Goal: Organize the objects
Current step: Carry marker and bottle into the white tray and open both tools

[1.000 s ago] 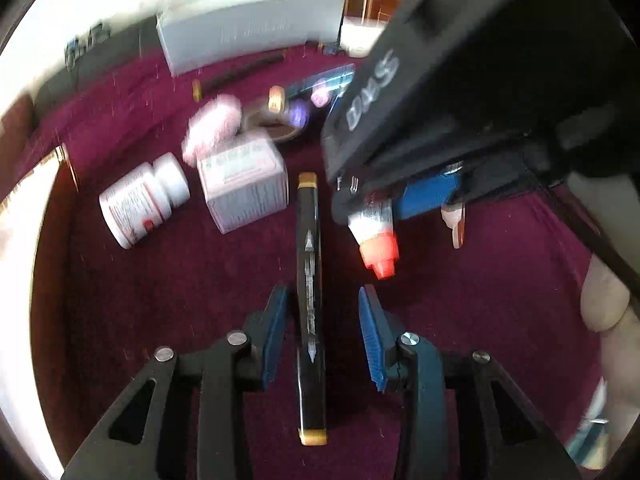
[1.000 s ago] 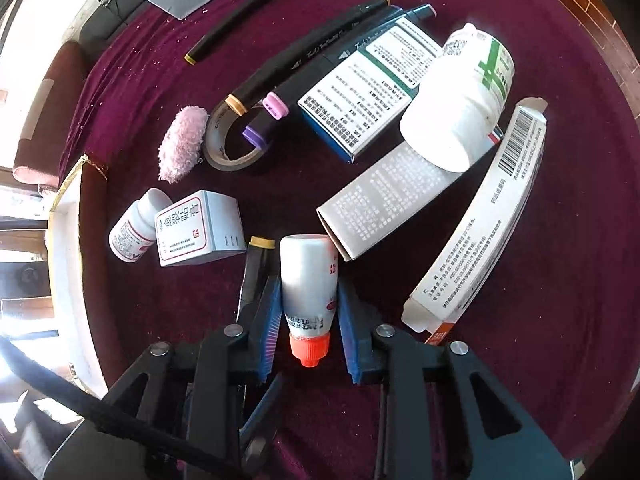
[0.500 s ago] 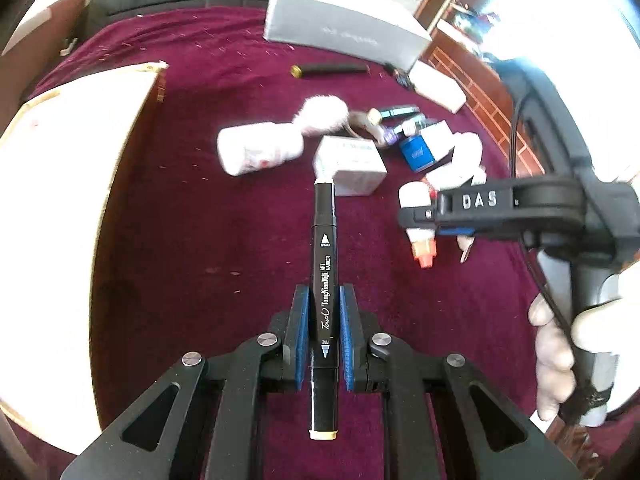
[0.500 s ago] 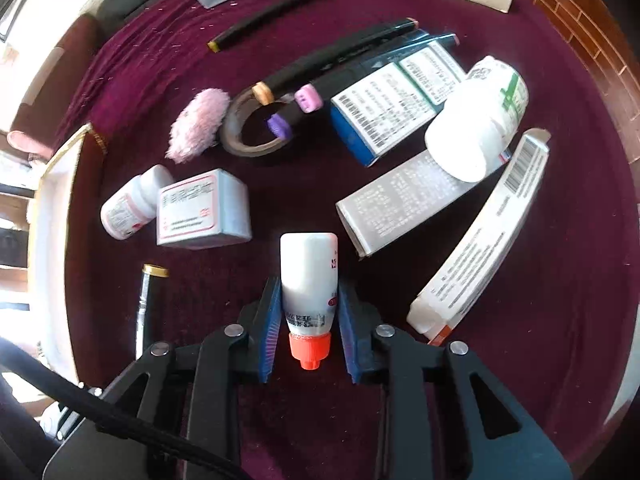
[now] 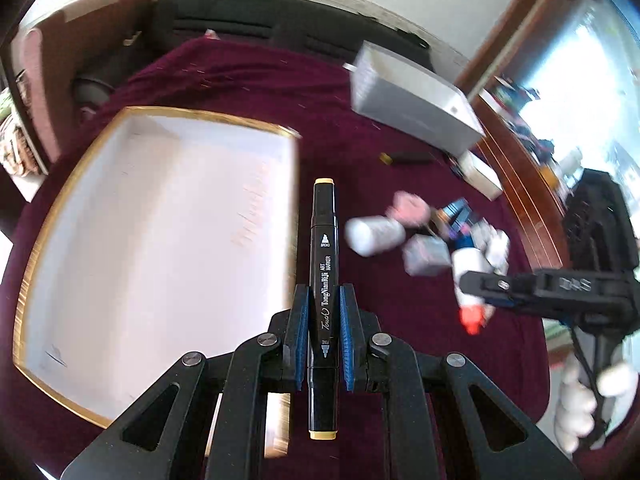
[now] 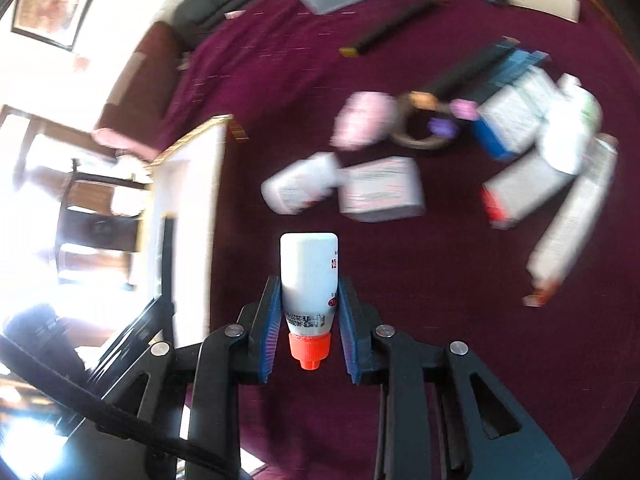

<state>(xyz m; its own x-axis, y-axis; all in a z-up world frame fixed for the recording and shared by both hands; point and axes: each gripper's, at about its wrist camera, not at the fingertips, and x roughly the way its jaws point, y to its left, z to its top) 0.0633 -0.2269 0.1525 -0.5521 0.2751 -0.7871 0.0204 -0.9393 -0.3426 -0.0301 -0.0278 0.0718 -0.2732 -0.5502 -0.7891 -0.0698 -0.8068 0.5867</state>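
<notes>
With both tools loaded, I take the white tray point(image 5: 152, 240) as the drop target. Left tool point(image 5: 324, 334) is clamped on the black marker point(image 5: 323, 264), held clear of the surface point(image 5: 360, 168), long axis in line with the fingers, parallel to the tray's near edge and just right of it. Right tool point(image 6: 306, 330) is clamped on the small white bottle point(image 6: 309, 280), orange cap toward me, tray off to its left. Left hand looks nearer, so I'd drop the marker first. The other items lie right of the tray.
</notes>
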